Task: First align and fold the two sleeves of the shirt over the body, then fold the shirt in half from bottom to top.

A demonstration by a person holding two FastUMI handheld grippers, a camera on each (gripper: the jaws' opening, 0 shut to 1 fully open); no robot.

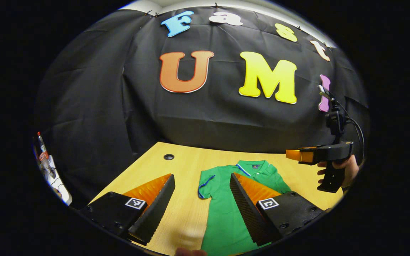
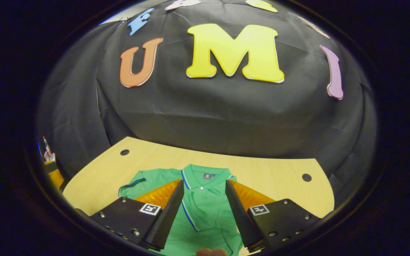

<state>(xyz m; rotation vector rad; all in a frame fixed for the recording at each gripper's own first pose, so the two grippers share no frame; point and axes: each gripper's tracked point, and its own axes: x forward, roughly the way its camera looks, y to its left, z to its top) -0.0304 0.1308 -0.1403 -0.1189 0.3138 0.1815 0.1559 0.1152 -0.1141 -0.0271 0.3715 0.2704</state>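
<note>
A green polo shirt (image 1: 226, 209) with blue trim lies flat on the wooden table (image 1: 176, 167), collar toward the wall. In the left gripper view my left gripper (image 1: 201, 176) hovers open over the shirt's left sleeve (image 1: 206, 186), which is spread out on the table. Farther right, a hand (image 1: 343, 170) holds my right gripper (image 1: 292, 155) above the table beside the shirt's other shoulder. In the right gripper view the right gripper (image 2: 205, 182) is open above the collar (image 2: 205, 176) of the shirt (image 2: 205, 209). A blue-edged fold (image 2: 188, 213) crosses the chest.
The table (image 2: 269, 174) has cable holes (image 1: 168, 156) (image 2: 124, 152) (image 2: 306, 177) near its back corners. The black cloth wall (image 1: 208, 121) rises right behind it. Some clutter (image 1: 48, 167) stands off the table's left side. Bare wood surrounds the shirt.
</note>
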